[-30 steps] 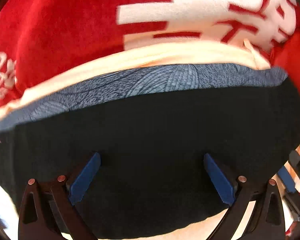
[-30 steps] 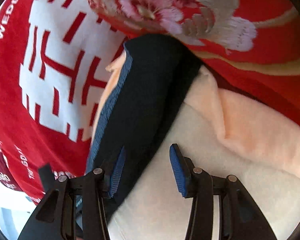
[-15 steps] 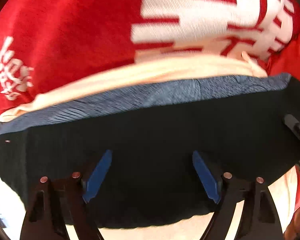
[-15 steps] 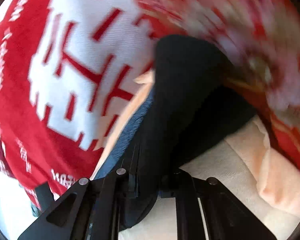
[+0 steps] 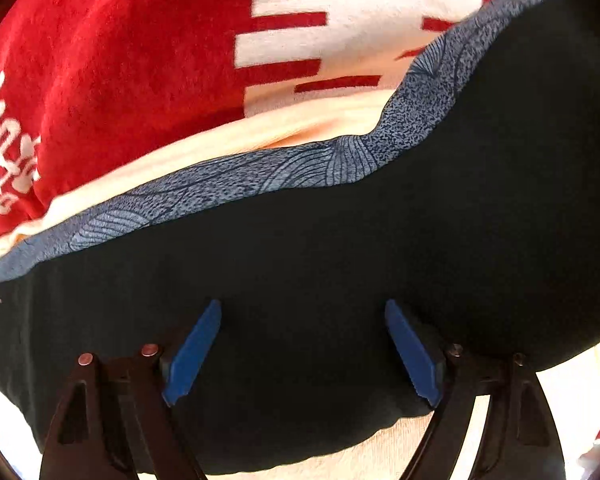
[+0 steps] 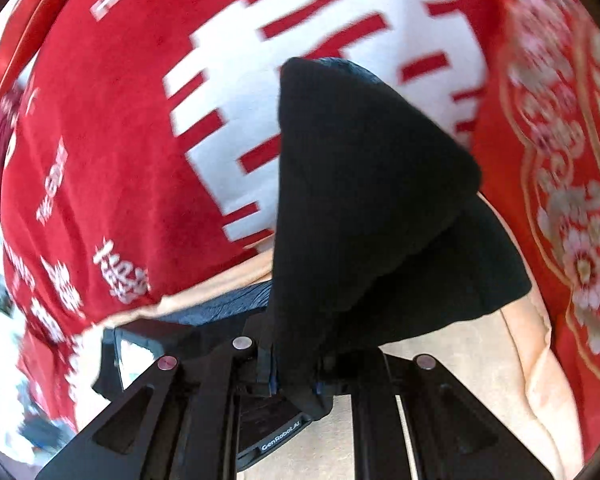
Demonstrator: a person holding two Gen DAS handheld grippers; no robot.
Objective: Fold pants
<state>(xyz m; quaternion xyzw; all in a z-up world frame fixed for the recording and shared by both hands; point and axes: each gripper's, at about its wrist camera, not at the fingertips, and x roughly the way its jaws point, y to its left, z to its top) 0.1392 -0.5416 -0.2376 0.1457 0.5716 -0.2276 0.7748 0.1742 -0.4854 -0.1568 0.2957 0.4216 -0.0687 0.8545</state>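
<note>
The black pants (image 5: 320, 248) with a blue-grey patterned waistband (image 5: 260, 184) lie on a cream cloth (image 5: 228, 136). My left gripper (image 5: 300, 344) is open, its blue pads (image 5: 192, 356) spread just above the black fabric. My right gripper (image 6: 292, 376) is shut on one end of the black pants (image 6: 360, 184) and holds it lifted, so the fabric rises in a peak before the camera. The pants' right end also rises at the right of the left wrist view.
A red blanket (image 5: 120, 60) with large white characters covers the bed behind the pants, and also shows in the right wrist view (image 6: 140, 140). A red floral quilt (image 6: 560, 160) lies to the right. The cream cloth (image 6: 480, 380) spreads under my right gripper.
My right gripper has shut on the end of the pants and lifted it up. My left gripper has narrowed a little but stays open over the fabric.
</note>
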